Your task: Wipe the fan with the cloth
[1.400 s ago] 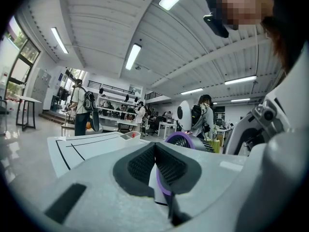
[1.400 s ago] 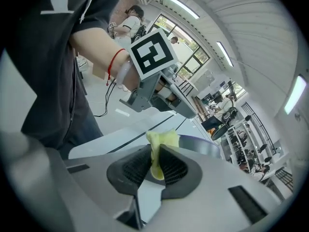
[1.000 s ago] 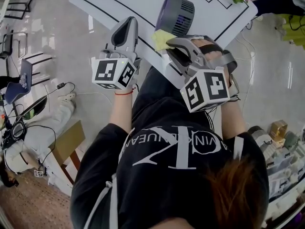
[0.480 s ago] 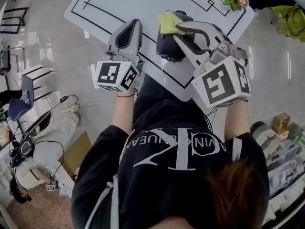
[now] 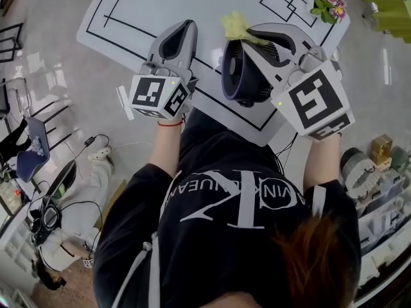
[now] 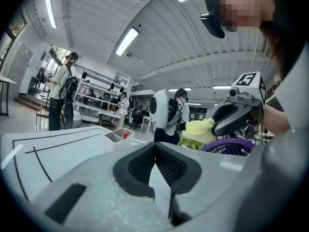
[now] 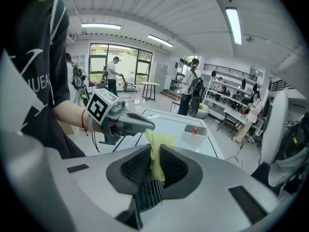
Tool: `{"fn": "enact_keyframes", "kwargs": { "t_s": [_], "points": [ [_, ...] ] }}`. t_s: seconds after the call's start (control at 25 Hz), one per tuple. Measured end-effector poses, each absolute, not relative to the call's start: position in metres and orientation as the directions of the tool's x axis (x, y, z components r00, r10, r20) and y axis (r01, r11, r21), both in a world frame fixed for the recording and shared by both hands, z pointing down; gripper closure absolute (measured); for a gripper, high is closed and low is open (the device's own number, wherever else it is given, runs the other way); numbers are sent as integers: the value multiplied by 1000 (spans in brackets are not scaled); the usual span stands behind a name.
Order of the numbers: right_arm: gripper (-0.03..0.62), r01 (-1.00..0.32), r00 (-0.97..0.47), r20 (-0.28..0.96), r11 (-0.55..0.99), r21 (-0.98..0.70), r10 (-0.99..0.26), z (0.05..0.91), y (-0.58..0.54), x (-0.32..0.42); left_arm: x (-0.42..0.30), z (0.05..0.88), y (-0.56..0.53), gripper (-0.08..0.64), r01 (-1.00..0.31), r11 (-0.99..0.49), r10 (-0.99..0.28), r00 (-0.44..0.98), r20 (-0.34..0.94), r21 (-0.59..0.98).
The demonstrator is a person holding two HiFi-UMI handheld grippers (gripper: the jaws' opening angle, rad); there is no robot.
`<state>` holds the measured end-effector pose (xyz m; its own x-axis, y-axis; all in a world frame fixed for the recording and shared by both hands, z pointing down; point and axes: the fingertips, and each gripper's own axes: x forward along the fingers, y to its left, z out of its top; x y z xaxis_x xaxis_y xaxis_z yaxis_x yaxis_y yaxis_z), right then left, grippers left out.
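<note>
Your right gripper (image 5: 255,40) clamps the yellow cloth (image 5: 236,25) by the purple fan (image 5: 239,76). Your left gripper (image 5: 185,27) is closed, empty. Wiping looks unfinished.

Bright, even indoor light falls from long ceiling strip lights (image 6: 128,41), and tall windows (image 7: 118,62) add daylight in the right gripper view. The glossy floor (image 5: 385,69) throws back white streaks of glare, and the white bench (image 5: 141,5) is nearly washed out. Shadows are faint. Both gripper views bend hard at the edges (dark corners all round). The cloth (image 7: 155,139) is sharp, while the shell of the right hand-held gripper (image 7: 154,151) nearest the lens is soft.
</note>
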<state>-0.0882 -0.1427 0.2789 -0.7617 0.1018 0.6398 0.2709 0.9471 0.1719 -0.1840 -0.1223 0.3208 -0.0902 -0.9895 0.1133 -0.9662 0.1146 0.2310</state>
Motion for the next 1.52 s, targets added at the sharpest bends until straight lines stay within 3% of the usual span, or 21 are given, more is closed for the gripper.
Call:
{"fn": "enact_keyframes", "kwargs": {
  "t_s": [0.68,1.04,1.52],
  "points": [
    [534,136,-625,772,990,-36,114,308,-162,-114,-221,345,-189,549,-941,-59,-990,98,102,334],
    [534,128,-605,792,992,-1,79,297,-151,-107,-215,344,-196,549,-928,-104,-986,142,83,359],
    [534,138,-640,768,987,82,25,287,-141,-87,-198,333,-168,549,-945,-64,-990,100,99,321]
  ]
}}
